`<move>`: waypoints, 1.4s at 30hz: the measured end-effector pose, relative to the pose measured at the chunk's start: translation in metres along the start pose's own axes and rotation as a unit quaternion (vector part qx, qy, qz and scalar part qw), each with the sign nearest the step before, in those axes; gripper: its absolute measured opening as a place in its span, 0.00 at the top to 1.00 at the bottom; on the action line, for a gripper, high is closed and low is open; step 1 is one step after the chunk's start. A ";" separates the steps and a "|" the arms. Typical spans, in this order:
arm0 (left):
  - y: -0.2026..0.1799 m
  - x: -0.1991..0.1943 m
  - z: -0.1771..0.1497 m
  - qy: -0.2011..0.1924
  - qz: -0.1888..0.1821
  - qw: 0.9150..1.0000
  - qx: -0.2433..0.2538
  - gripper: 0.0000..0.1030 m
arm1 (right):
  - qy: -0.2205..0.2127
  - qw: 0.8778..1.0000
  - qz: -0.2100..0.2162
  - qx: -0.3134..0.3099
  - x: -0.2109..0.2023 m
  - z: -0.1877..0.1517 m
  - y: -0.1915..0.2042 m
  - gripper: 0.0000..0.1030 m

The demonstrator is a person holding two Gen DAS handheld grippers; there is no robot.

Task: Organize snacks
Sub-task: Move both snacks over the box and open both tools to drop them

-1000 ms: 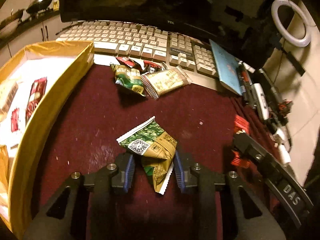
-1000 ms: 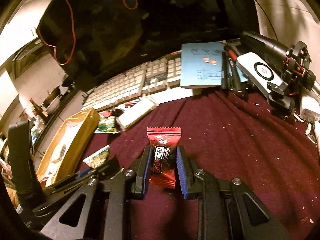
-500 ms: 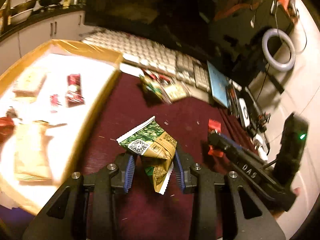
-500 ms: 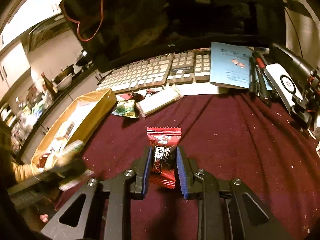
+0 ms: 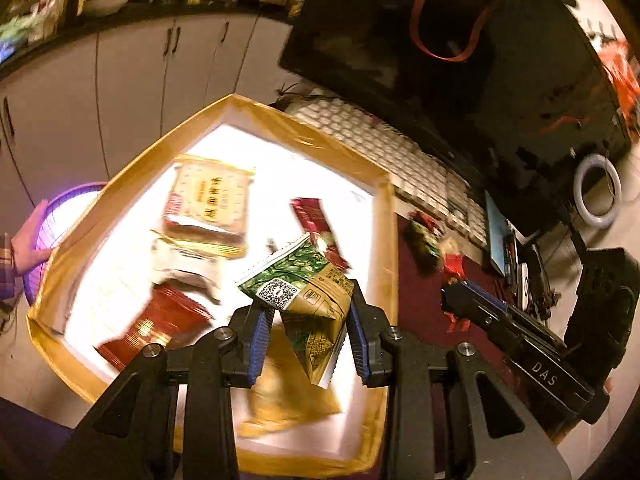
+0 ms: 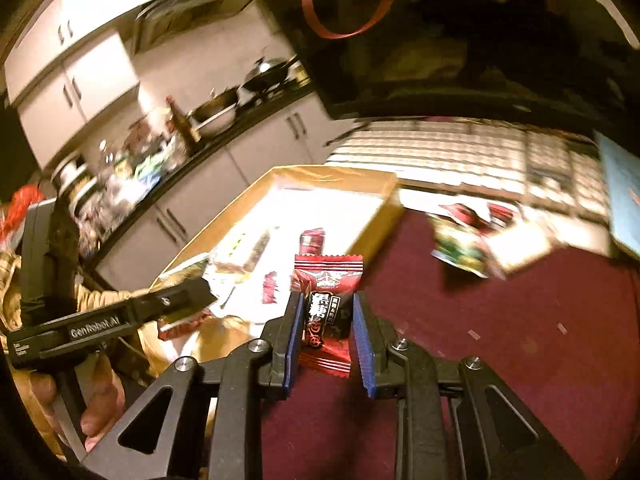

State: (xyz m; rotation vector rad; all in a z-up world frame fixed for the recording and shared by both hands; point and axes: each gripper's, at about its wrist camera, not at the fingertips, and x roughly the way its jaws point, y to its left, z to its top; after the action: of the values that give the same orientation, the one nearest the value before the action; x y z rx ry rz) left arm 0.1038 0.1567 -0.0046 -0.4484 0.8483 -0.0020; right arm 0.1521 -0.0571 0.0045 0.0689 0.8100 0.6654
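My left gripper [image 5: 308,330] is shut on a green and gold snack packet [image 5: 308,300], held in the air over the yellow-rimmed box [image 5: 382,280]. Several snack packs lie in that box, among them a beige cracker pack [image 5: 208,200] and a dark red bar [image 5: 312,220]. My right gripper [image 6: 326,336] is shut on a red candy packet [image 6: 326,304], above the maroon cloth just right of the yellow-rimmed box [image 6: 372,232]. The left gripper [image 6: 192,296] shows at the left of the right wrist view, over the box. The right gripper [image 5: 464,300] with its red packet shows beside the box in the left wrist view.
A small heap of loose snacks [image 6: 468,244] lies on the maroon cloth [image 6: 520,340] in front of a white keyboard [image 6: 460,140]. A dark monitor [image 5: 460,52] stands behind it. A blue booklet [image 5: 498,232] and a ring light [image 5: 598,190] are at the right. A purple basket [image 5: 68,208] sits left of the box.
Both grippers swung left and rose, each keeping its packet. The left one went from above the cloth to above the box; the right one came close to the box's right wall.
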 end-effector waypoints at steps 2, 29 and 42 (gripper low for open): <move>0.008 0.003 0.007 0.004 -0.002 1.000 -0.001 0.69 | 0.007 1.000 -0.004 -0.014 0.014 0.009 0.010 0.76; 0.011 0.040 0.016 0.044 0.030 0.998 0.041 0.49 | 0.019 0.994 -0.098 -0.043 0.094 0.059 0.019 0.60; -0.080 -0.006 -0.034 -0.059 -0.026 0.991 0.117 0.29 | -0.050 0.987 -0.024 0.153 -0.040 0.008 -0.093 0.37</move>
State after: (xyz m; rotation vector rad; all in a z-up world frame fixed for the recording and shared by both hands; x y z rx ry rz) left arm 0.0887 0.0723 0.0106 -0.2470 0.7103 -0.1216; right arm 0.1867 -0.1526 0.0080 0.3581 0.8092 0.4837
